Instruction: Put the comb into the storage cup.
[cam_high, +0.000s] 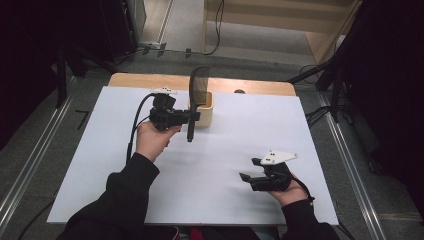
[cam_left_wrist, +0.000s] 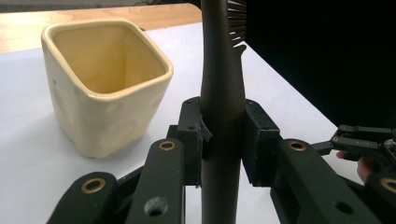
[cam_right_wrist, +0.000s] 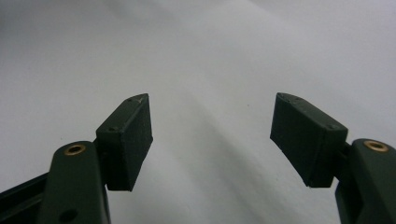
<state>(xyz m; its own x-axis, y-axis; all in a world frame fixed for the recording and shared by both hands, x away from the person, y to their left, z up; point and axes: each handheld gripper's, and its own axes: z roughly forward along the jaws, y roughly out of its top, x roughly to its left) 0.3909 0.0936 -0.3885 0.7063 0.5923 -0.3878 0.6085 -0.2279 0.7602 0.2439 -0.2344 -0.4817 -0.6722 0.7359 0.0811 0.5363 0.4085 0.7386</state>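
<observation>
White sheet (cam_high: 210, 170) over wooden table, dark room around. Left gripper (cam_left_wrist: 223, 135) pinched on dark hairbrush (cam_left_wrist: 222, 84) handle, held upright, bristles up, just beside cream ceramic cup (cam_left_wrist: 105, 88) near far edge. Right gripper (cam_right_wrist: 212, 135) spread wide, empty, low over bare sheet. Probably mid-carry, either toward cup or away from it; next move likely needed handle lined up over rim.

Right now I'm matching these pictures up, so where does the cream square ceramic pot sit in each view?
High view: the cream square ceramic pot stands at the white table's far middle, behind the left gripper.
Left gripper view: upper left, beside the clamped dark brush handle.
Right gripper view: not in it.
Shared landmark: the brush handle.
</observation>
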